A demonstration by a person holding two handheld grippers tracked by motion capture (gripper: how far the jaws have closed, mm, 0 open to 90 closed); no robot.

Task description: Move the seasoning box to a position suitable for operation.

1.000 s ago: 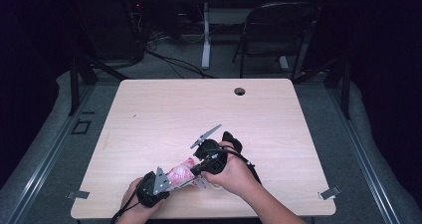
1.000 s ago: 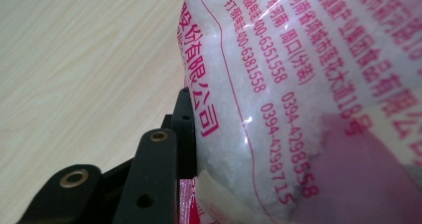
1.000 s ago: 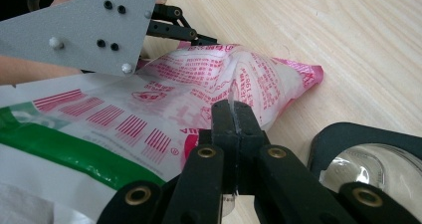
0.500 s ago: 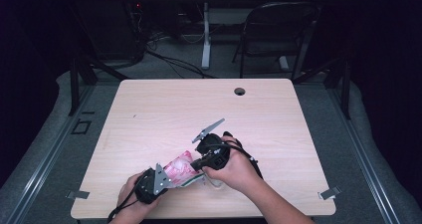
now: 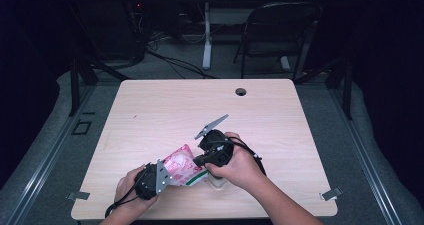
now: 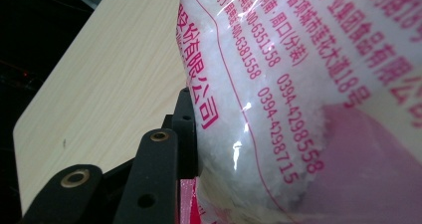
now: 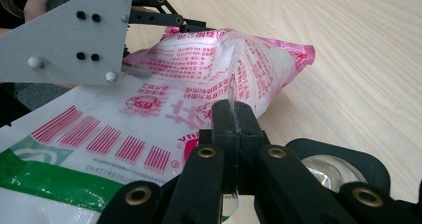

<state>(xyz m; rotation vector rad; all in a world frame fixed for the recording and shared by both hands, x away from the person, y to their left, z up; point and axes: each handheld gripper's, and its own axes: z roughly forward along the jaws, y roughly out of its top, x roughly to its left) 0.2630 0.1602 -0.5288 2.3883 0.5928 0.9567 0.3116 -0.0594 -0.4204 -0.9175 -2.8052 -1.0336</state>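
A clear plastic bag [image 5: 181, 169] of white granules with pink print hangs just above the table's near edge, held between both grippers. My left gripper [image 5: 167, 175] grips its left end; one black finger [image 6: 185, 134] presses into the bulging side of the bag [image 6: 298, 84], and the bag covers the other finger. My right gripper [image 7: 232, 115] is shut on a thin fold of the bag's film [image 7: 199, 69]. In the right gripper view the left gripper [image 7: 164, 16] with its grey plate clamps the bag's far end.
The light wooden table [image 5: 150, 110] has a round cable hole [image 5: 241, 91] near its far edge. A pale small object [image 5: 218, 183] lies under the right hand. A folding chair [image 5: 275, 30] and cables stand beyond the table on the grey floor.
Both hands have risen a little with the bag between them. The right gripper's grey plate now stands slightly higher and farther right.
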